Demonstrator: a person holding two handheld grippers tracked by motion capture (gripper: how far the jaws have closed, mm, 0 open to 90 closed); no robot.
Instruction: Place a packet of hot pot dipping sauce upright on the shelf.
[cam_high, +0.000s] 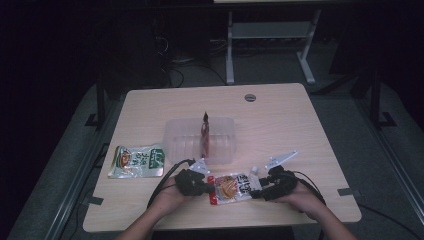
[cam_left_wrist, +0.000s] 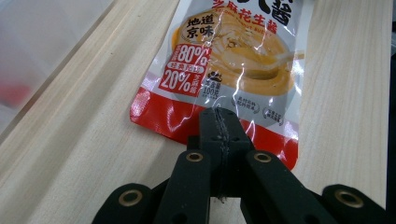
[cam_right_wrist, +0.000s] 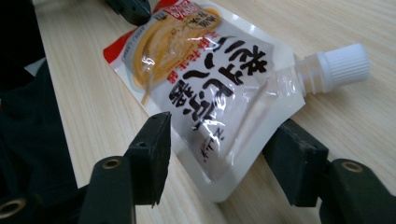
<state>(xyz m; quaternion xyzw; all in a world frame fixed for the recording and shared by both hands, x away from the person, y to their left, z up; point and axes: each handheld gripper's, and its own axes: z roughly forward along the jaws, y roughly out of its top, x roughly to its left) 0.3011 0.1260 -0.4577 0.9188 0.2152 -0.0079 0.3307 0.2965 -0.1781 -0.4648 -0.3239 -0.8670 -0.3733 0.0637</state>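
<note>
Low in the frame, the left tool (cam_left_wrist: 219, 122) pinches the sauce pouch's (cam_left_wrist: 233, 70) red edge – the right tool (cam_right_wrist: 224, 154) stands spread around its spout end.

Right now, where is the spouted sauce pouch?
In the high view, the sauce pouch lies on the table's near edge, between both claws, before the clear container.

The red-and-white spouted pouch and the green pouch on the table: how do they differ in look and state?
The spouted pouch is red and white with an orange picture; the green pouch is green and white. The spouted pouch lies between both hands, the left gripper shut on its red bottom edge and the right gripper open around its spout end; the green pouch lies alone, left of the clear tub. Both lie flat on the table.
</note>
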